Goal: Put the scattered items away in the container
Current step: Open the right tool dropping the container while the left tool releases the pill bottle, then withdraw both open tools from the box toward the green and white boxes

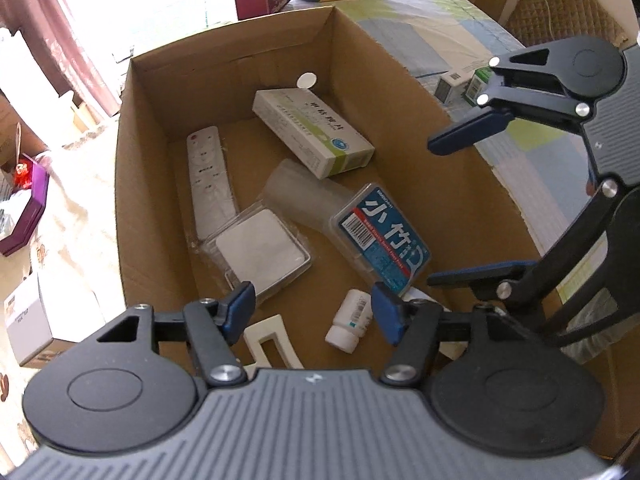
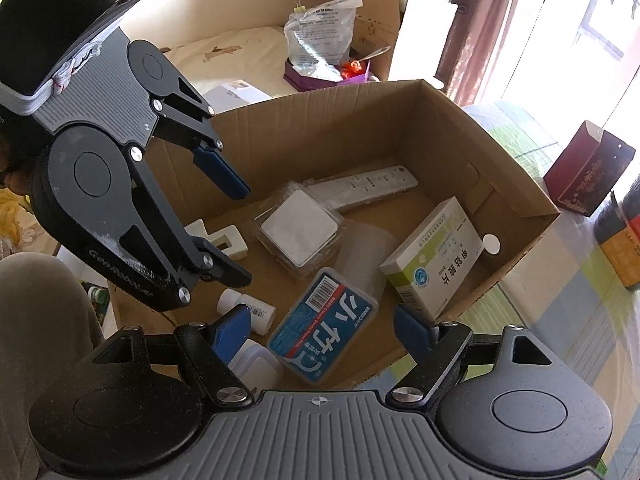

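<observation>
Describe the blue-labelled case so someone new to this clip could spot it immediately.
Look inside the open cardboard box. The blue-labelled case lies flat beside a clear plastic cup, below the white-and-green medicine carton. Only it carries large white characters on blue, plus a barcode.

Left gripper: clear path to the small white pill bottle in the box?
Probably yes. The left gripper is open and empty above the cardboard box, with the white pill bottle lying uncovered just ahead between its fingers. The blue floss case sits close beside it, apparently apart.

Matt corrugated cardboard box (image 1: 152,128); glossy plastic floss case (image 1: 380,236).
</observation>
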